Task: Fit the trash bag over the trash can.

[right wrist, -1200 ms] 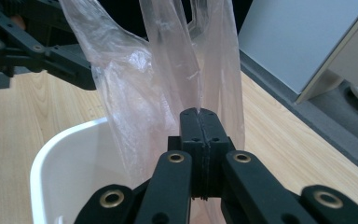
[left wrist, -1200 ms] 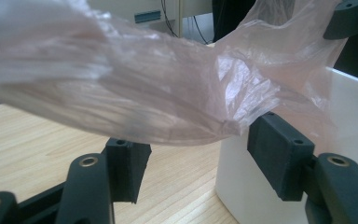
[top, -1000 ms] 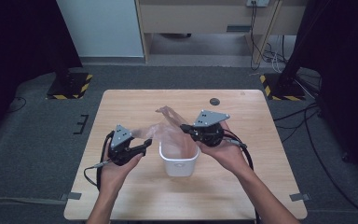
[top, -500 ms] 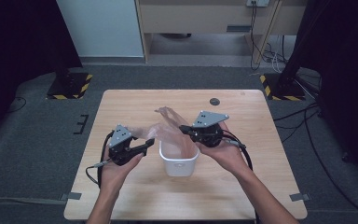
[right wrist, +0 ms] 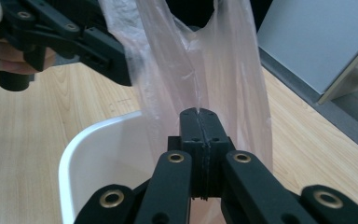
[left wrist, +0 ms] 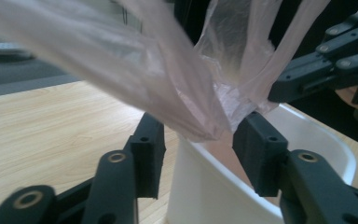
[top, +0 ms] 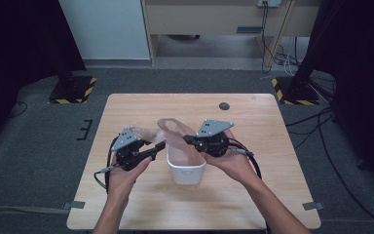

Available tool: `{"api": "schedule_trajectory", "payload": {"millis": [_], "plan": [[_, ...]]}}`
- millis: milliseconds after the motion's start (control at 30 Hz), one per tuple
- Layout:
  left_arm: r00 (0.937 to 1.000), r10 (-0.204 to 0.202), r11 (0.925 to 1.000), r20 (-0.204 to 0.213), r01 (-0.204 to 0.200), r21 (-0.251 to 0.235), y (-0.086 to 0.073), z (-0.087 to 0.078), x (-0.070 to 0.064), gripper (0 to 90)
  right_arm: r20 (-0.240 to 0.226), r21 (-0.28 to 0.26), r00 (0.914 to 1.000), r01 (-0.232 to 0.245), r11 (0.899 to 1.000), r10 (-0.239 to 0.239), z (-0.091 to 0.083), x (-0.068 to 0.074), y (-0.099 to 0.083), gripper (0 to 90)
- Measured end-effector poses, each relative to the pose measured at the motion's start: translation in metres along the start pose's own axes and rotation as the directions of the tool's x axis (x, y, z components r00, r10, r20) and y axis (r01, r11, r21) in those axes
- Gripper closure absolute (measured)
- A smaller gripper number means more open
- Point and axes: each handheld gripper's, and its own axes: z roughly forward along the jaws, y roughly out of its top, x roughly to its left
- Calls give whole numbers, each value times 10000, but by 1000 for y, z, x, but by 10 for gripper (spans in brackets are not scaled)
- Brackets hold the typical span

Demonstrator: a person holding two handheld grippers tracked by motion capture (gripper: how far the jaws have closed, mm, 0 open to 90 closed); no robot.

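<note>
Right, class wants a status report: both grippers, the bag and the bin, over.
Right gripper shut on plastic bag. Left gripper open, jaws either side of bag fold. Bag partly inside white bin. Nothing in the way.

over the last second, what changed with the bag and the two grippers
Almost nothing. The left gripper edged slightly toward the white bin, its jaws open around a bunched part of the thin pink plastic bag. The right gripper stayed shut on the bag above the bin. The bin did not shift on the table.
</note>
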Motion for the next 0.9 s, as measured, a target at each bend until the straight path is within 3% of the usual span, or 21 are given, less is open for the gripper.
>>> {"api": "schedule_trajectory", "payload": {"millis": [233, 367, 467, 633, 900], "plan": [[10000, -1, 9999, -19, 1, -120, 3, 5, -3, 730, -164, -5, 9999, -45, 10000, 45, 4, 4, 1, 900], [9997, 242, 9997, -52, -242, -25, 5, 9, -10, 811, -171, -146, 9998, -77, 9999, 75, 5, 5, 3, 900], [9991, 252, 9996, -341, -248, 114, 6, 11, -11, 892, -45, -287, 9998, -189, 9994, 188, 1, 3, 4, 900], [9980, 279, 9994, -562, -265, 243, 6, 10, -8, 900, 175, -396, 9991, -373, 9985, 380, -9, 0, 1, 900], [9917, 753, 9961, -1044, -701, 530, 4, 5, -2, 900, 433, -322, 9975, -542, 9980, 556, -28, -6, -8, 900]]}}
